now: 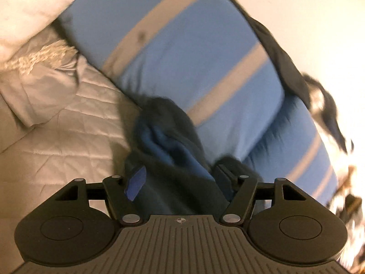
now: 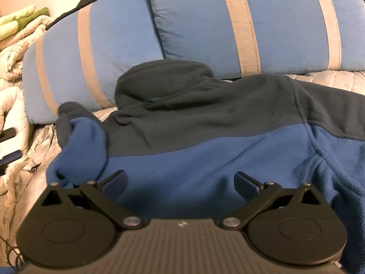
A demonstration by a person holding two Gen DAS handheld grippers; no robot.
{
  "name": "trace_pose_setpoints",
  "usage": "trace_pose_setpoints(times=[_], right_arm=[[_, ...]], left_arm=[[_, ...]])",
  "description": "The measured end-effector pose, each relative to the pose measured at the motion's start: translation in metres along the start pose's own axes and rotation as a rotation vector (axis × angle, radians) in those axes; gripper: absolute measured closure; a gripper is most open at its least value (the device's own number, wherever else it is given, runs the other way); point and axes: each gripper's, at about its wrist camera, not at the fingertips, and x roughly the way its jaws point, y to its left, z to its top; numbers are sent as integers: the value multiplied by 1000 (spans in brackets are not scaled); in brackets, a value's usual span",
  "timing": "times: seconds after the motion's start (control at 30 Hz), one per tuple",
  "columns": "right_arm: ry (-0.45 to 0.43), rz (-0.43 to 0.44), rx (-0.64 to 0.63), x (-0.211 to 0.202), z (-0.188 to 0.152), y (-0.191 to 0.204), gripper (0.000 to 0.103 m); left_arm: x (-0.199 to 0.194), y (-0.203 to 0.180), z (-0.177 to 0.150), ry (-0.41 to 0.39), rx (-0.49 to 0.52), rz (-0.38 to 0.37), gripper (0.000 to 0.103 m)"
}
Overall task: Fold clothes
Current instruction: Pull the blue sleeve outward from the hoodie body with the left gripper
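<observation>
A fleece hoodie (image 2: 205,125), dark grey on top and blue below, lies spread on the bed in the right wrist view. Its hood (image 2: 159,77) rests against the pillows, and one sleeve (image 2: 84,137) is bunched at the left. My right gripper (image 2: 181,180) is open just over the blue lower part, with nothing pinched. The left wrist view is blurred. In it a bunched piece of the same fleece (image 1: 164,137) lies between the fingers of my left gripper (image 1: 180,178). Those jaws stand apart, and the blue left pad (image 1: 136,180) shows bare, off the cloth.
Two blue pillows with beige stripes (image 2: 102,45) (image 2: 285,22) stand behind the hoodie. One pillow (image 1: 182,57) fills the left wrist view, with a dark garment (image 1: 280,57) along its right side. A beige quilt (image 1: 68,125) covers the bed, and crumpled bedding (image 2: 13,57) is piled at the left.
</observation>
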Motion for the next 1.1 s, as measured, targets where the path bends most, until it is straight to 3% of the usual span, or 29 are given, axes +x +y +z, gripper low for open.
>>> trace_pose_setpoints(times=[0.33,0.47,0.67,0.7,0.73,0.77,0.87,1.1], right_arm=[[23,22,-2,1,2,1,0],[36,32,-14,4,1,3,0],[47,40,-16,6,1,3,0],[52,38,-13,7,1,2,0],[58,39,-9,8,2,2,0],[62,41,-6,9,2,2,0],[62,32,-22,10,1,3,0],[74,18,-46,14,-2,5,0]], left_arm=[[71,27,29,-28,-159,7,38],[91,30,30,-19,-164,63,38],[115,50,20,39,-279,98,39],[116,51,18,43,-291,85,40],[118,51,16,46,-298,76,56],[116,46,18,44,-272,88,77],[111,30,21,36,-189,125,93],[68,-41,30,-57,151,246,97]])
